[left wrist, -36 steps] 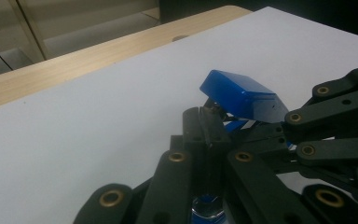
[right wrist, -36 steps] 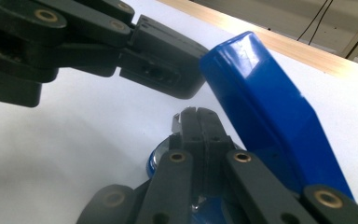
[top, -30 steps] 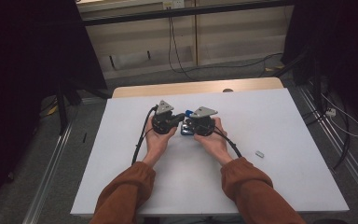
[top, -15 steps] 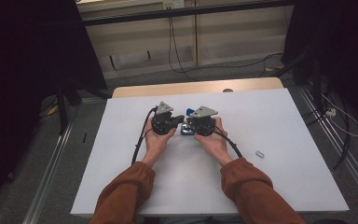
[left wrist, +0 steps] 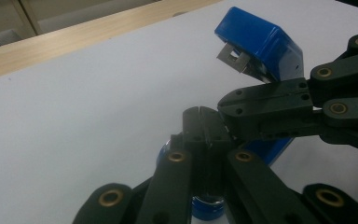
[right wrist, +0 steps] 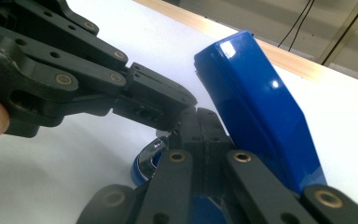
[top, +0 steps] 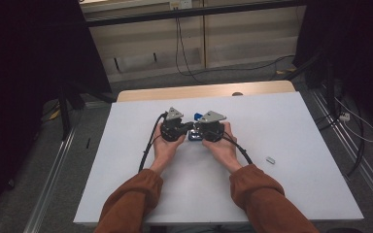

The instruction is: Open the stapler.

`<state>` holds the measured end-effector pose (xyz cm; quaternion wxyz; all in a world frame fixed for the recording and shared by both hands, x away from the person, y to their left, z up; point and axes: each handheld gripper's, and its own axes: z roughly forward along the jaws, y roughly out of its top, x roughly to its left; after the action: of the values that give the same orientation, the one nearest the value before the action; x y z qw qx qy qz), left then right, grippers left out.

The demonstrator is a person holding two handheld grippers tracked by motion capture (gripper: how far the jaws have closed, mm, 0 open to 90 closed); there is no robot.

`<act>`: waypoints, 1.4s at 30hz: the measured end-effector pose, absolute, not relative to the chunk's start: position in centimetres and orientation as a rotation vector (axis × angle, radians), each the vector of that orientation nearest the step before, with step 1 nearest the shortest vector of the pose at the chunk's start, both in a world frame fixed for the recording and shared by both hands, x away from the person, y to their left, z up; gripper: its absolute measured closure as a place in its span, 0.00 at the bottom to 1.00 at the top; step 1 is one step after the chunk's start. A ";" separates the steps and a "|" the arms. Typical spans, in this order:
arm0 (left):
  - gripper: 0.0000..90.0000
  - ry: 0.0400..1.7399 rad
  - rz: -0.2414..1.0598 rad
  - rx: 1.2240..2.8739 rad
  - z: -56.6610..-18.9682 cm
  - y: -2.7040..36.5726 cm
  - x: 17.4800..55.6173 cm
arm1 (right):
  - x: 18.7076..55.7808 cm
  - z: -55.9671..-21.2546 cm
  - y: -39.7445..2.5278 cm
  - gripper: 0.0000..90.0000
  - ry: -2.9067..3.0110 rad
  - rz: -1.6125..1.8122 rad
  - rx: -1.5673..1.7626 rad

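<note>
1. Left gripper (left wrist: 200, 122) and right gripper (right wrist: 200, 122): each has its jaws pressed together, pinching low on the blue stapler (right wrist: 256, 107) at mid-table, whose top is hinged up.
2. Risk: opposing pulls could twist the stapler free.
3. White table (top: 126, 160); a small metal piece (top: 270, 159) lies to the right; dim room behind.

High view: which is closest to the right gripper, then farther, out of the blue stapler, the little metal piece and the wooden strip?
1. Blue stapler, right beside the right gripper.
2. Wooden strip, along the table's far edge.
3. Little metal piece, off to its right.

Both grippers' jaws closed, tips together.
</note>
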<state>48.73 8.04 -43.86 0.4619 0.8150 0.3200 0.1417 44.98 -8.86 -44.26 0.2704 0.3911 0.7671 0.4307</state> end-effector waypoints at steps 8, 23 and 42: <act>1.00 0.774 0.345 2.006 -44.0 8.1 48.8 | 45.0 -44.1 -9.0 1.00 2.027 1.177 1.062; 1.00 0.764 0.362 2.039 -44.7 8.1 48.8 | 45.0 -44.3 -8.8 1.00 1.999 1.202 1.095; 1.00 0.758 0.360 2.031 -44.8 8.1 48.8 | 44.9 -43.9 -9.1 1.00 1.954 1.204 1.105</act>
<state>48.80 8.08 -44.79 0.4549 0.8231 0.3070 0.1457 44.92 -9.09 -43.94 0.2927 0.4147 0.7335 0.4520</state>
